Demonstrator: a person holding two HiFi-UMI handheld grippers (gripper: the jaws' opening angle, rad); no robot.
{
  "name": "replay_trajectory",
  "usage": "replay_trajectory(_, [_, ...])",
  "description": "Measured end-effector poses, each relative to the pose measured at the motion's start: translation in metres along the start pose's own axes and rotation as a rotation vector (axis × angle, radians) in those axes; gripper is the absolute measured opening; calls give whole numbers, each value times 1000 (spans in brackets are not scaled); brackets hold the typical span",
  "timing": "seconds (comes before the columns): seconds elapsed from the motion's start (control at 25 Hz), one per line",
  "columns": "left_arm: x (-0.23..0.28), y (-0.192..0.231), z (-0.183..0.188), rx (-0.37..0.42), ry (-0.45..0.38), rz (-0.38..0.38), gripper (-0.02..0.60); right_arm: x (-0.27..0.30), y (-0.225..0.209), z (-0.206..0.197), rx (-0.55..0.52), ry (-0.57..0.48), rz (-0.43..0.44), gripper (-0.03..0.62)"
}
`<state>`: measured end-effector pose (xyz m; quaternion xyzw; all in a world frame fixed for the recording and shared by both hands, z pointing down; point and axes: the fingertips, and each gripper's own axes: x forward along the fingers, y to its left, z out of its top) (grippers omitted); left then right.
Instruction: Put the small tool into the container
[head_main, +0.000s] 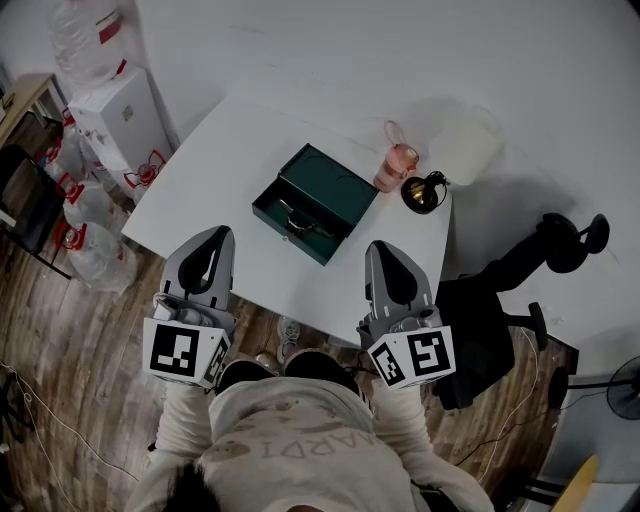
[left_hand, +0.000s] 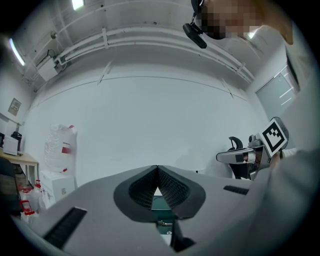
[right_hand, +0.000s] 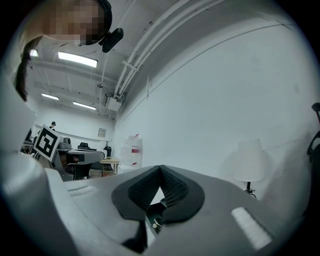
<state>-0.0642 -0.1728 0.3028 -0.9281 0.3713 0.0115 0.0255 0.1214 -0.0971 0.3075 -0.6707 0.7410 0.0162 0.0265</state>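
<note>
Looking down, the left gripper (head_main: 216, 236) and right gripper (head_main: 381, 248) hung low in frame at the white bench (head_main: 215, 165) edge, jaws pressed together on nothing. The green container (head_main: 322, 190) sat mid-frame between them. The small metal bit (head_main: 300, 222) at its lower edge was a tool or a latch, couldn't tell.

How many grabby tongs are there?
2. The left tongs reach over the white table's near edge on the left, the right tongs on the right. Both are shut and empty. None seem hidden.

White table (head_main: 225, 165) carries an open green case (head_main: 315, 203), a pink bottle (head_main: 397, 160) and a lamp (head_main: 462, 150)
</note>
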Motion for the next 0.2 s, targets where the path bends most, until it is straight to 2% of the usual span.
replay_trajectory(0.2, [0, 3, 0, 0, 3, 6, 5, 3, 2, 1, -1, -6, 7, 9])
